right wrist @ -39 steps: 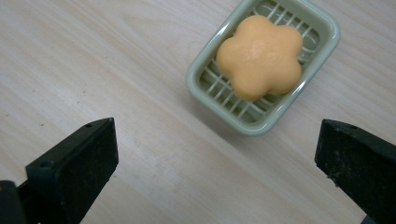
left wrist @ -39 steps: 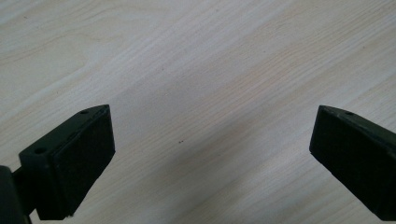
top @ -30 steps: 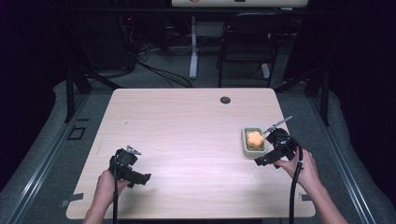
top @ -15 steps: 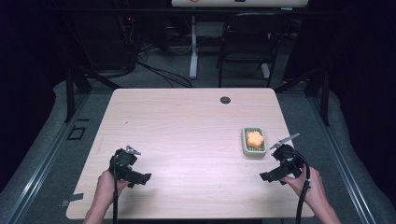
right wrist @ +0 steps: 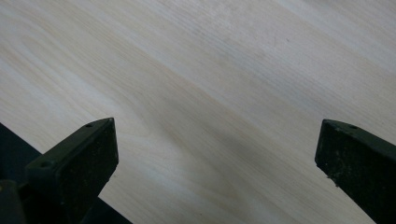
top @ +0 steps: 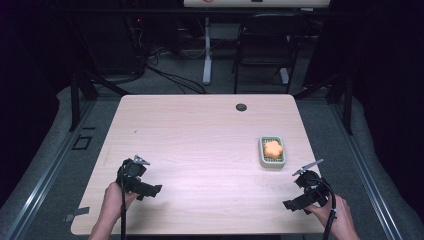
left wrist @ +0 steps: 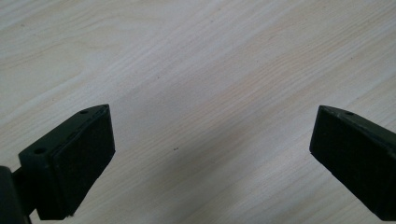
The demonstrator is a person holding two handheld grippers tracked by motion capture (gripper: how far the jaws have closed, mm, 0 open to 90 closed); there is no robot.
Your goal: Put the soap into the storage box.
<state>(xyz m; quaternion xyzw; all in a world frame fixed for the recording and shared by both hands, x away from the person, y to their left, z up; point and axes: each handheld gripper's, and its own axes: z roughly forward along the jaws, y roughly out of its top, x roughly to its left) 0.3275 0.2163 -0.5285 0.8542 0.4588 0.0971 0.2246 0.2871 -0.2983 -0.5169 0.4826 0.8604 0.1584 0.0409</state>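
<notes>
1. Left tongs (top: 150,190) sit spread wide, empty, over the surface (top: 200,135).
2. An orange flower-shaped piece (top: 273,148) lies in a pale green tray (top: 262,152), well right of them.
3. Right tongs (top: 295,204), wide and empty, sit near the tray's front.

The pale table (top: 200,150) is evenly lit amid dark surroundings, with soft shadows and slight blur.

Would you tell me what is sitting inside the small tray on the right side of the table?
An orange flower-shaped piece lies in the pale green tray, on its grid-like floor. The part of the floor under the piece is covered, so I cannot see it.
</notes>
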